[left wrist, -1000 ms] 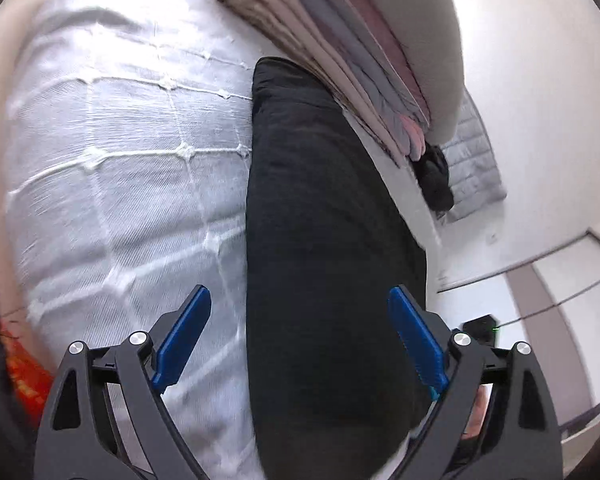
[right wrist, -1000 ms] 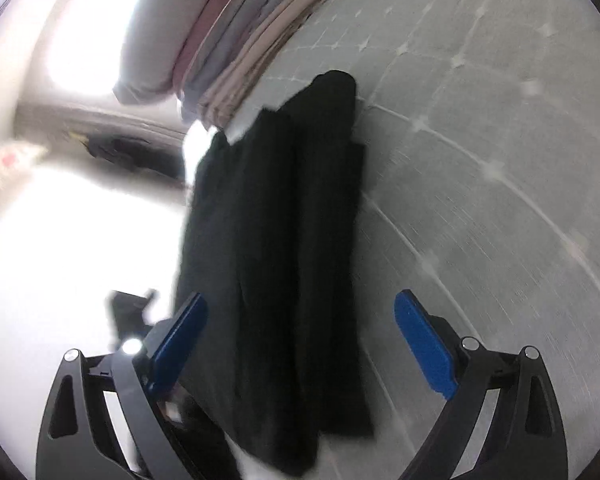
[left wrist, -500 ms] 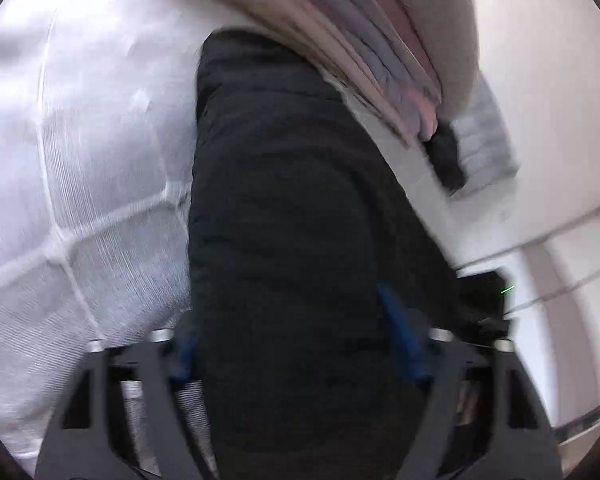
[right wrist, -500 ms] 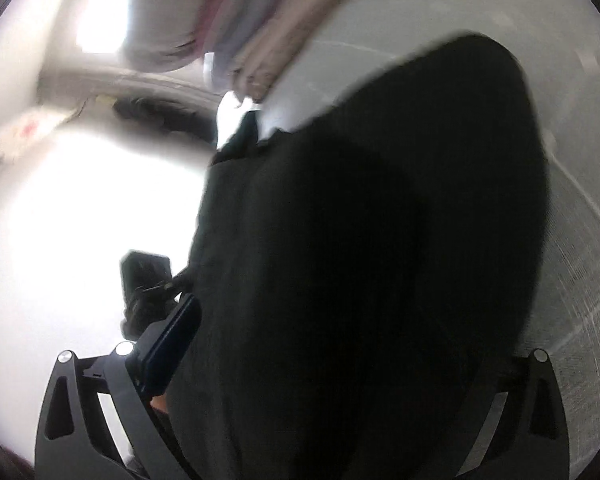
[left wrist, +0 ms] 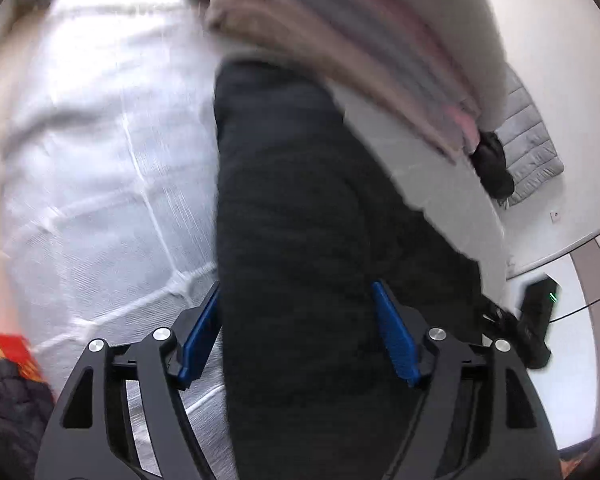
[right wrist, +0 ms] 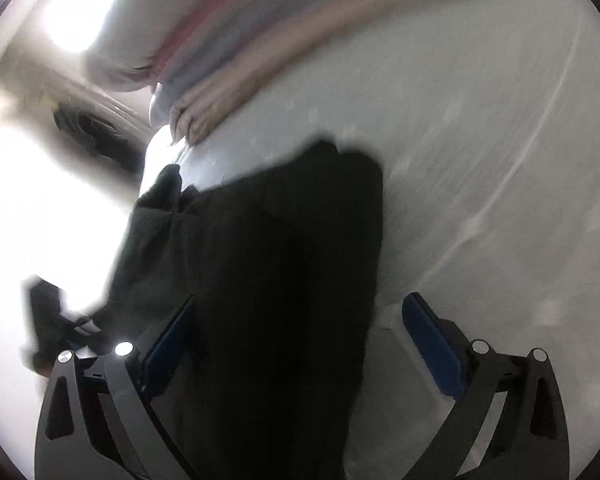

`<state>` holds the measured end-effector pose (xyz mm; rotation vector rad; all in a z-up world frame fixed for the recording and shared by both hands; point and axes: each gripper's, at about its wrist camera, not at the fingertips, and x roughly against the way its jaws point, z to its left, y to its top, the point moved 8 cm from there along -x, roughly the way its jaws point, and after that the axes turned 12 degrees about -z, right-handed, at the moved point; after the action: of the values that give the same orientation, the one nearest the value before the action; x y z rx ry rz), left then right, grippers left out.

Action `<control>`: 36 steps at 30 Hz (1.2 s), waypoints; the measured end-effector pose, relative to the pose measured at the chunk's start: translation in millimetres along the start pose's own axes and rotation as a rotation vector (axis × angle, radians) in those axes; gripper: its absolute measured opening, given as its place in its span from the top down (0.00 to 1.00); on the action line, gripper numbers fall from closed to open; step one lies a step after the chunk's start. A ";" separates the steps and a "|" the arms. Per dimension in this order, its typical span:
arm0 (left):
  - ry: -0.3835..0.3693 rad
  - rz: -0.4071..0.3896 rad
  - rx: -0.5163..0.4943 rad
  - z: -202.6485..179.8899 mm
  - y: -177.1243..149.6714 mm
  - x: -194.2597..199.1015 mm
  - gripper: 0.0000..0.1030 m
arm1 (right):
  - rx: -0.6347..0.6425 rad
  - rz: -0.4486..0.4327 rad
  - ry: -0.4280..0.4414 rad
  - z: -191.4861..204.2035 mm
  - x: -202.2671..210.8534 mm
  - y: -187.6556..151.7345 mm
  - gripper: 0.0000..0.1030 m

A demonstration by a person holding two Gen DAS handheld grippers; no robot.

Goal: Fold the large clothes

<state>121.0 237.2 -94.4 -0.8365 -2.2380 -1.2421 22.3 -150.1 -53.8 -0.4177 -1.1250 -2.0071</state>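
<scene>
Both straddle the black garment (left wrist: 300, 200) — right gripper's (right wrist: 300, 299) jaws wide, left gripper's (left wrist: 296, 289) just opening wider.

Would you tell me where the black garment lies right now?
In both wrist views the black garment lies lengthwise on the white quilted bedspread, its far end near the stack of folded bedding, its near end between each gripper's fingers.

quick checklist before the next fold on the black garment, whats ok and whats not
1. Black garment lies on the bed cover: ok.
2. Left tongs straddle it, jaws just reopening; pads pressing: cannot tell.
3. Right tongs wide open, right pad clear of the cloth: ok, no grip.
4. Garment lying flat: not ok, bunched at its far corner.
5. Folded pile apart from the garment: cannot tell.
</scene>
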 end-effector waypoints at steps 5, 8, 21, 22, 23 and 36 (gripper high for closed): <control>-0.069 -0.216 -0.087 -34.8 4.0 71.5 0.20 | 0.194 -0.148 0.232 87.3 101.9 -34.4 0.06; -0.080 -0.207 -0.157 -50.5 -30.0 90.6 0.19 | 0.129 -0.004 0.399 110.9 117.6 -90.1 0.06; 0.109 -0.097 -0.356 -41.0 -113.9 79.2 0.14 | 0.222 0.001 0.094 90.8 135.9 -128.6 0.14; 0.128 -0.073 -0.371 -37.2 -121.0 73.1 0.14 | 0.212 0.078 0.050 81.1 118.0 -142.7 0.13; 0.123 -0.062 -0.368 -37.7 -127.9 71.7 0.14 | 0.210 0.150 0.028 66.7 100.9 -162.4 0.13; 0.240 -0.339 -0.532 -92.0 -121.7 136.8 0.14 | 0.422 -0.187 -0.042 144.6 154.8 -129.0 0.08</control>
<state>-53.1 147.4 -34.4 -0.4486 -1.9271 -2.0334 -187.7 -64.4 46.3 -0.1401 -1.6182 -1.8521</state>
